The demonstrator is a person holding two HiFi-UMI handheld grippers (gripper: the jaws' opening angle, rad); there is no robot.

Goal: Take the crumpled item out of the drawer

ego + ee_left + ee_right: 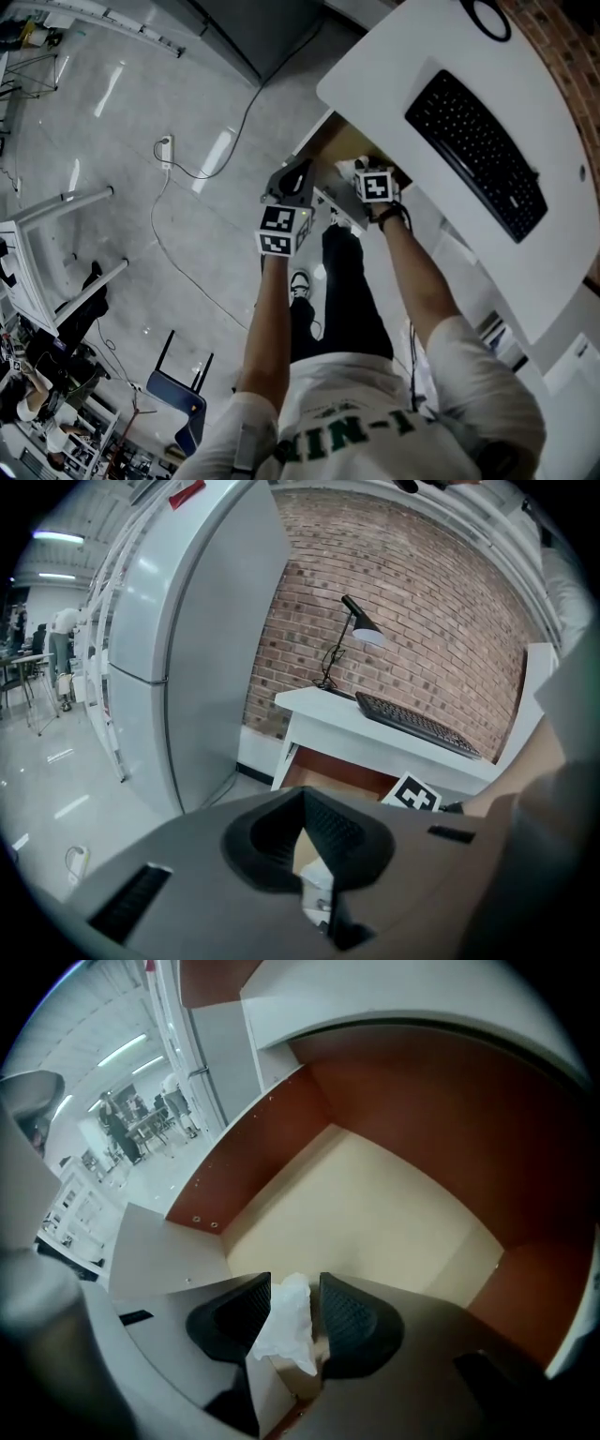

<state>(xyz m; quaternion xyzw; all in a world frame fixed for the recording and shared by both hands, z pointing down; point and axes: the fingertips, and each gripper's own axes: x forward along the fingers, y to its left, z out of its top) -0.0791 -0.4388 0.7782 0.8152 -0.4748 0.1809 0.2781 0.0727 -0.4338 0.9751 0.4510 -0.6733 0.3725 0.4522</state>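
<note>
The crumpled item (286,1321), a white wad of paper, lies at the near end of the open drawer (375,1213), on its pale floor close to the front edge. It stands right in the gap of the right gripper (295,1281). Its longer side runs roughly along that gap, so the two fingers (352,1321) flank it on either side. They are released and spread wide: the wad seems to brush the left-hand pad, while a sliver of space shows by the other, so nothing is pinched yet. The coming move looks like a plain squeeze across the wad's narrow width and then a pull back towards the person. The right forearm reaches forward and down under the white worktop (394,75), with the gripper's tips inside the drawer. The left gripper (292,183) is held just beside it, outside the drawer and farther from the wad. Its fingers meet at their tips with nothing held.
</note>
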